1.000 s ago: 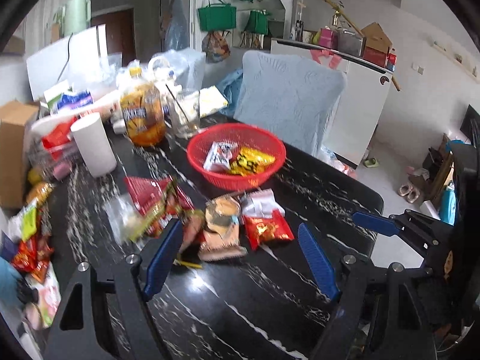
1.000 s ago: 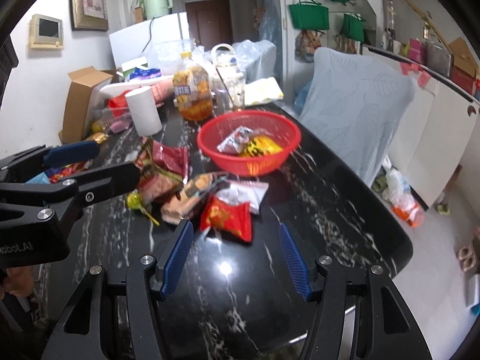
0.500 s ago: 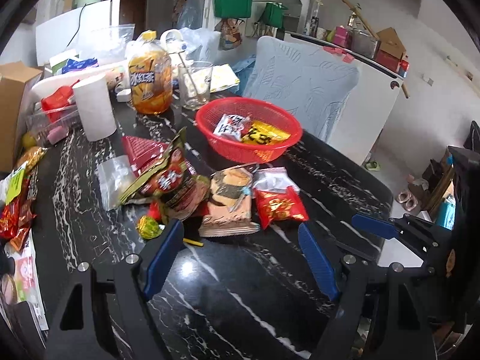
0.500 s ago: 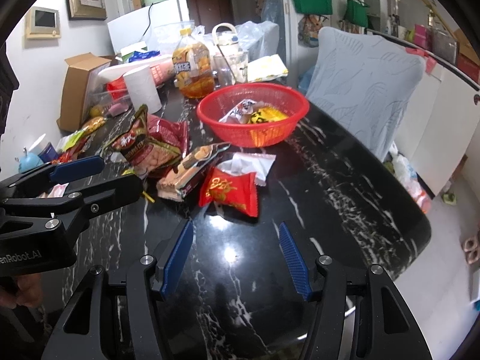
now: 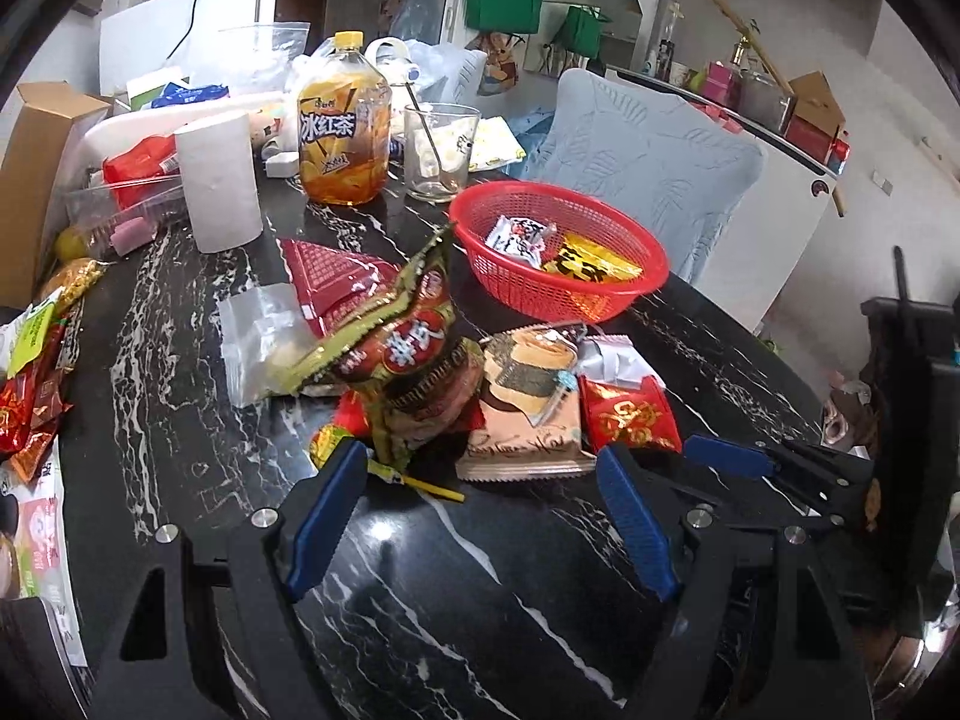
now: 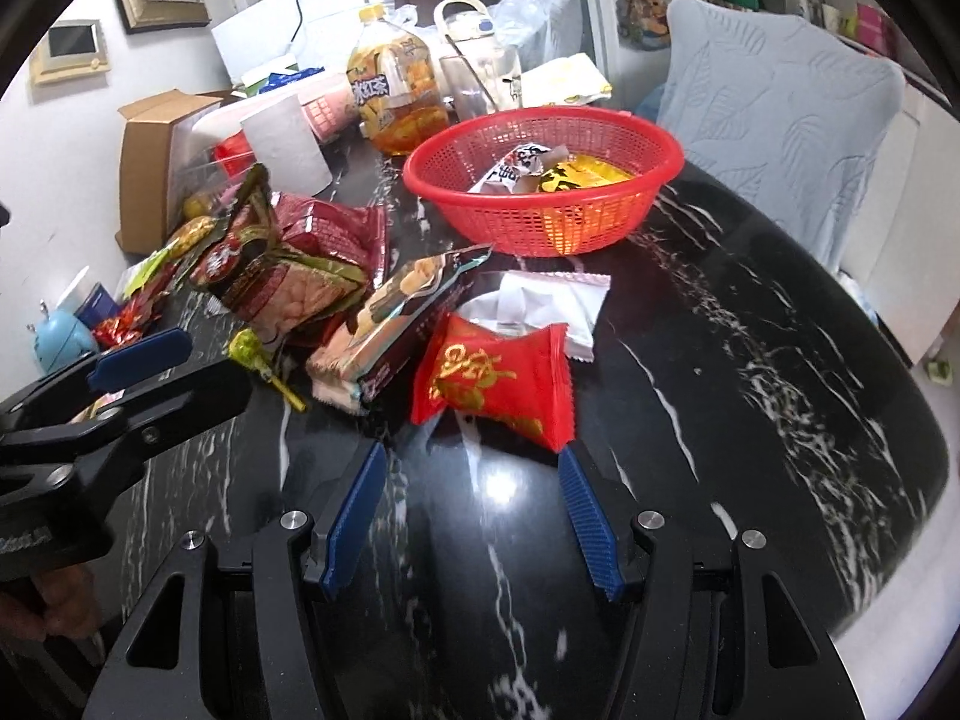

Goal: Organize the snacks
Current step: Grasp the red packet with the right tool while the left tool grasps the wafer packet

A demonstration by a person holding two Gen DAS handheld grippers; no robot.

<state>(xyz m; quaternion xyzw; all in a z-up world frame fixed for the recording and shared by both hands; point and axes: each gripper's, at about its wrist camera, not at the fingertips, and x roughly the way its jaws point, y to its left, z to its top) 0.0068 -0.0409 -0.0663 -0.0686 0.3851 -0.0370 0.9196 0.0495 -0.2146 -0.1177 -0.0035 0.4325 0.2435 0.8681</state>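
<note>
Both grippers tilt steeply down toward the black table [image 6: 780,360], side by side. The left gripper [image 5: 480,480] is spread wide with nothing between its pads; its tips hang just short of the brown packet [image 5: 414,372] and the biscuit packet [image 5: 528,402]. The right gripper [image 6: 471,468] is opening, its jaws empty, the tips just before the red pouch [image 6: 498,378] lying on the table. The white packet [image 6: 540,300] lies behind that pouch. Beyond the pile stands the red basket [image 6: 540,222], with two packets already in it.
</note>
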